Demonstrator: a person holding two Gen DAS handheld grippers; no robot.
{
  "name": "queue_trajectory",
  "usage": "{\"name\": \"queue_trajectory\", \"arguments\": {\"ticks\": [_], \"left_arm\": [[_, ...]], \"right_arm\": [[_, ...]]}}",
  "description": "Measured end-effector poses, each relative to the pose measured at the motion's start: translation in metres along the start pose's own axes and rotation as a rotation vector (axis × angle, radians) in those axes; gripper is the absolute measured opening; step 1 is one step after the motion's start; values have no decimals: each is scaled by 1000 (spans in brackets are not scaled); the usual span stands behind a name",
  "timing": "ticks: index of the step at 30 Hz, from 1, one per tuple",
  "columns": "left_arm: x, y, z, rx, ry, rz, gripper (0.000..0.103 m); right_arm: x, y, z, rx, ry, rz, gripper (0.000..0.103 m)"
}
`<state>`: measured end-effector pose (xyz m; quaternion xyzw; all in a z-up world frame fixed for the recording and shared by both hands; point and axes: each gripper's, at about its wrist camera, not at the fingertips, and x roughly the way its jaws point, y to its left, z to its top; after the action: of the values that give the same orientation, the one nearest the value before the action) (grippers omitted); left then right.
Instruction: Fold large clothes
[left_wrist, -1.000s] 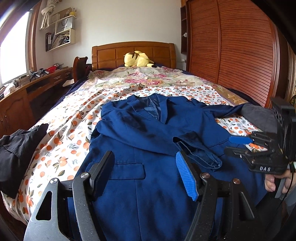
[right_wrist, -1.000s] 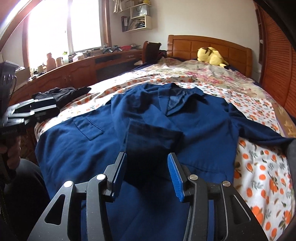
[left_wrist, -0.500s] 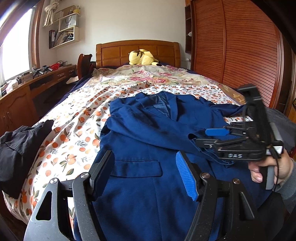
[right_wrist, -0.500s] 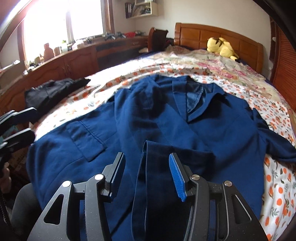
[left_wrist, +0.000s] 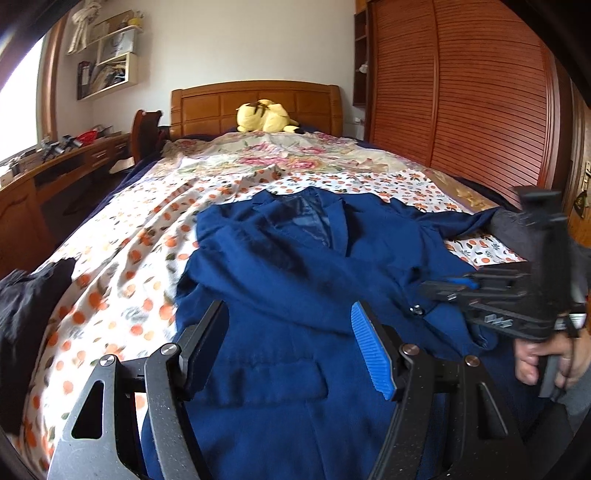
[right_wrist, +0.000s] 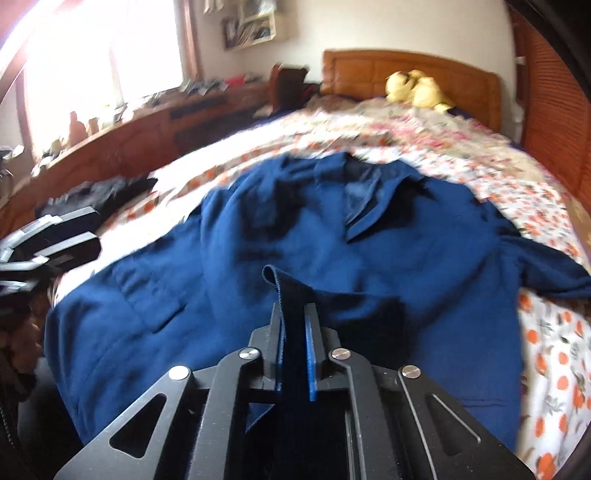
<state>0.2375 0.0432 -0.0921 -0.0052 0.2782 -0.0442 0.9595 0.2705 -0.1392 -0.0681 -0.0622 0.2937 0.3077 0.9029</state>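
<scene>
A navy blue jacket (left_wrist: 295, 280) lies face up, collar toward the headboard, across a bed (left_wrist: 122, 266) covered in an orange-print sheet. The right gripper (right_wrist: 293, 347) is pinched narrow on the cuff end of one sleeve (right_wrist: 284, 295), which lies folded across the jacket's front; blue cloth stands up between its jaws. The left gripper (left_wrist: 288, 343) hangs above the jacket's lower front with its jaws spread wide and nothing between them.

The step in hand appears to be laying that sleeve flat over the chest. To do it well, the right gripper should keep its pinch near the cuff edge, draw the sleeve taut without dragging the body of the jacket, and set it down straight along the front panel. The free left gripper could press the nearby panel to stop it from shifting.

The other sleeve (right_wrist: 546, 266) trails out over the sheet on the far side and has yet to be folded in. A dark garment (left_wrist: 22, 295) sits apart at the bed's edge; a yellow plush toy (left_wrist: 266, 116) rests by the headboard.
</scene>
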Motion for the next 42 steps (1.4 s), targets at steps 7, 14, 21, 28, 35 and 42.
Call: {"name": "queue_trajectory", "arguments": {"ticks": [7,14,21,28,35,42], "left_arm": [[38,-15,5,54,18,-70,70],[54,-30,-2,93,54,-143,70],[53,-41,4,83,51,-200,70],[39,-45,9,61,21,-197,70],[32,-49,10,85,5,-185,70],[36,-57,6,96,20,-200,70]], "right_arm": [[-47,-26,-15,109,-97,-96,5],[-63,-20,-32,137,-68,-196,5],[-50,-17,-48,107,26,-297,5],[-68,-16,-40,68,20,-335,16],[-53,-14,-38,28,50,-244,40],[-1,-33,-55,25,226,-219,40]]}}
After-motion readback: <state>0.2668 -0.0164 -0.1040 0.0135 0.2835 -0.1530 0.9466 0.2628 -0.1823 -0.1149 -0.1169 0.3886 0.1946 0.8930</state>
